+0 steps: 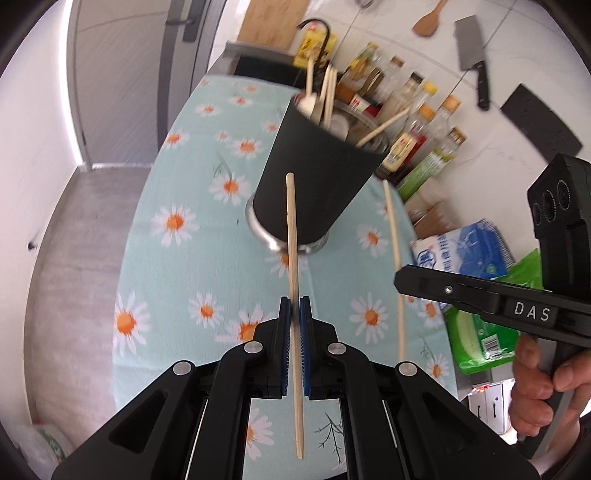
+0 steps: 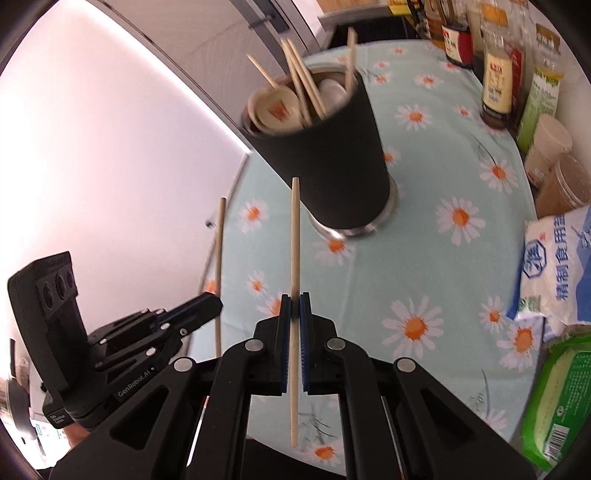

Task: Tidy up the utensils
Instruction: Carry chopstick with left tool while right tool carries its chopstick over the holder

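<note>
Left gripper (image 1: 294,308) clamping one chopstick (image 1: 293,258), right gripper (image 2: 294,304) clamping another chopstick (image 2: 294,258), black utensil cup (image 1: 314,177) just ahead

Matte black left gripper (image 1: 295,308) with blue ribbed pads (image 1: 305,332), round silver pivot screws, angular linkage arms, matching right gripper (image 2: 294,306), white "DAS" lettering on its side, "GenRobot.AI" print, bare-skinned hand (image 1: 535,391) on its black handle

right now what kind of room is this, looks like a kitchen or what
Most likely a home kitchen. A cleaver and a wooden spatula hang on the tiled wall, sauce and oil bottles line the back of the daisy-print tablecloth, and a black cup holds chopsticks and spoons.
</note>
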Available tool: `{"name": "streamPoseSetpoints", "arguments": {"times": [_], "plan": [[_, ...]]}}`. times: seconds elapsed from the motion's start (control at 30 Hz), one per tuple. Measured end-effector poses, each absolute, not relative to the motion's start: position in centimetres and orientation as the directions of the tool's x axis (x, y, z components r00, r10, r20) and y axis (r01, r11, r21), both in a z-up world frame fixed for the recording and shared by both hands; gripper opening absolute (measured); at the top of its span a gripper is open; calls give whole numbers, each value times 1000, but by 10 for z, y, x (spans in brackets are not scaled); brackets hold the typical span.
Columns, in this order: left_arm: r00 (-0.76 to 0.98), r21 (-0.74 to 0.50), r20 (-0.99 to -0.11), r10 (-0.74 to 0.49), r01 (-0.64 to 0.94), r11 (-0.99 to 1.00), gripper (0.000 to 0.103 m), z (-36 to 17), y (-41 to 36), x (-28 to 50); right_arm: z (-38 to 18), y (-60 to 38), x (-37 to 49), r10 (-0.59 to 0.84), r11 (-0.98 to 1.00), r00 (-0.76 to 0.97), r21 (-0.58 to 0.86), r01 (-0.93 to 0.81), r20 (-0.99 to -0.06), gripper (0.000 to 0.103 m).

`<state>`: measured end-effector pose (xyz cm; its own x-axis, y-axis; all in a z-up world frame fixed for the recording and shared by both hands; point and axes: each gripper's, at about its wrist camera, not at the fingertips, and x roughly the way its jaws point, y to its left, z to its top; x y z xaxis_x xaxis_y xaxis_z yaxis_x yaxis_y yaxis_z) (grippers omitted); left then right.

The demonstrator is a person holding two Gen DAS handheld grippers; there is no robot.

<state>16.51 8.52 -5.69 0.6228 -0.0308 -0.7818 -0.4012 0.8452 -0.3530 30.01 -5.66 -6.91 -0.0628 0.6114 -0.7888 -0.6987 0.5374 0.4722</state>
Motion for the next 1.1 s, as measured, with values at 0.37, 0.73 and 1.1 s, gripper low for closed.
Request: {"name": "streamPoseSetpoints", "arguments": {"times": [0.37,0.73,1.1], "plan": [[751,-362,-660,-36,-275,891,4,-7,109,178,-28,-38,307,743,485,46,490,-725,-668,6],[839,-351,-542,-51,-171,920,4,27,120,201,8,-36,326,826,467,176,474,-746,-536,6],[920,-299,-383,-76,-46,953,4,53,124,231,32,-30,354,837,494,290,411,-766,-465,6]]}}
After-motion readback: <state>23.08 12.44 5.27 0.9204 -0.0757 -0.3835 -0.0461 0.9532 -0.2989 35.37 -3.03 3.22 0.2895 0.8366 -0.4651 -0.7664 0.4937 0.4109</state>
